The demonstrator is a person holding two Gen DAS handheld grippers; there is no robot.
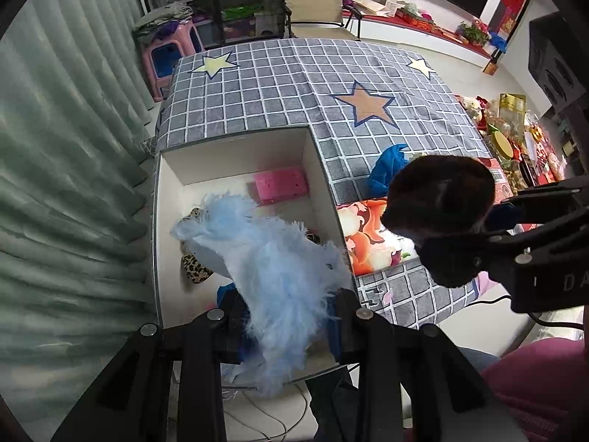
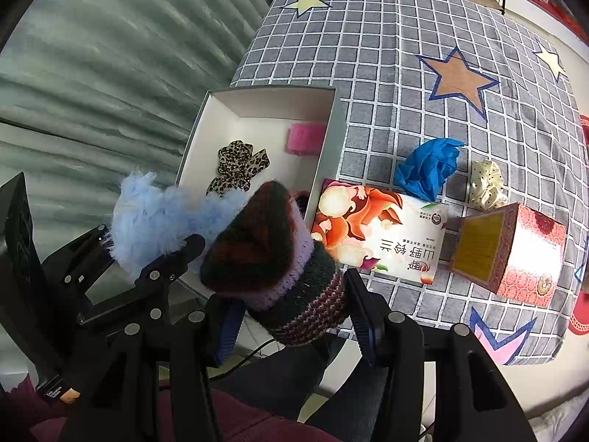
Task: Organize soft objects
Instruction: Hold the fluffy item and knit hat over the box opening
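An open white box (image 1: 316,169) (image 2: 327,140) sits at the near left of the checked table. It holds a pink sponge (image 1: 281,184) (image 2: 305,138) and a leopard-print bow (image 2: 237,165) (image 1: 195,269). My left gripper (image 1: 283,316) is shut on a fluffy light-blue feathery piece (image 1: 272,258) (image 2: 162,217), held over the box. My right gripper (image 2: 291,316) is shut on a dark knitted hat (image 2: 272,254) (image 1: 438,206), held above the box's near right corner. A crumpled blue cloth (image 2: 427,169) (image 1: 390,165) and a cream dotted scrunchie (image 2: 486,184) lie on the table.
A flat floral-print box (image 2: 383,235) (image 1: 368,235) lies right of the white box. A red patterned carton (image 2: 515,254) stands further right. Green curtains (image 1: 66,169) hang to the left. A chair (image 1: 313,7) and shelves stand beyond the table's far edge.
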